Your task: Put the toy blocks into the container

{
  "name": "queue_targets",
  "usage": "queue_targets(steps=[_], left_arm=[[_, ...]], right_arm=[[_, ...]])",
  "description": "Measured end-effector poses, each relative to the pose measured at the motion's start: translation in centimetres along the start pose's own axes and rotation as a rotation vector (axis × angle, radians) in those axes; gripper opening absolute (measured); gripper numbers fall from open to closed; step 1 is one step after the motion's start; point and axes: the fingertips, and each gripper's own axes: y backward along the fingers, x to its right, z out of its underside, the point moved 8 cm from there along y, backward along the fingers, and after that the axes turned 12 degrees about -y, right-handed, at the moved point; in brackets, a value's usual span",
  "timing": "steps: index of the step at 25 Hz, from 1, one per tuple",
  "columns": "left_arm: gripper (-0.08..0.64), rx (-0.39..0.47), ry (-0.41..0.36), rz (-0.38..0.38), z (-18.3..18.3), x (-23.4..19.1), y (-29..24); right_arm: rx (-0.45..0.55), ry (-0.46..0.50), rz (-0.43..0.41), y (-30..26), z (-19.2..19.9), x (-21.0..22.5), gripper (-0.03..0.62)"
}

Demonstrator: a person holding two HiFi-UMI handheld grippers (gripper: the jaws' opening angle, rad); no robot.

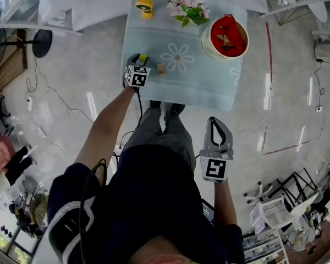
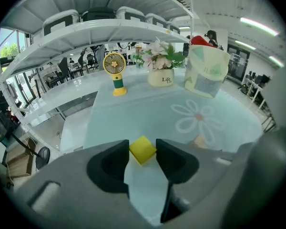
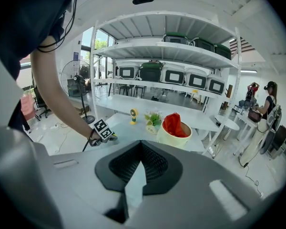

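Daisy-print cloth covered the desk (image 1: 209,89), where a cream container (image 1: 205,42) with a red lining stood at the far right corner, a pot of pink flowers (image 1: 187,7) just beside it. Held low and well back from the desk, the right gripper (image 1: 218,122) was clenched with nothing in its jaws. The left gripper (image 1: 141,60) reached down to the near left part of the cloth. A small yellow fan (image 1: 144,7) stood at the far left. The left gripper's pads grasped a yellow block (image 2: 142,150) resting on the cloth, a tan block (image 1: 160,69) near it.
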Motion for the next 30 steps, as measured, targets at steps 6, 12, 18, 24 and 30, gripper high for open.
queue_targets(steps=[6, 12, 18, 24, 30], left_arm=[[0.184, 0.025, -0.004, -0.002, -0.6, 0.3, 0.5], [0.183, 0.14, -0.005, 0.01, -4.4, 0.8, 3.5], [0.183, 0.204, -0.032, 0.044, -8.4, 1.4, 6.8], [0.183, 0.27, -0.038, 0.096, -12.4, 2.2, 9.5], [0.183, 0.332, -0.078, 0.136, -16.6, 3.5, 11.7]], right_arm=[[0.002, -0.002, 0.002, 0.1, 0.3, 0.0, -0.002], [0.009, 0.001, 0.006, 0.2, 0.3, 0.3, -0.002], [0.034, -0.004, 0.008, 0.2, 0.0, 0.1, -0.002], [0.05, -0.011, 0.022, 0.6, 0.0, 0.6, -0.002], [0.076, -0.034, 0.037, 1.1, 0.0, 1.1, -0.002]])
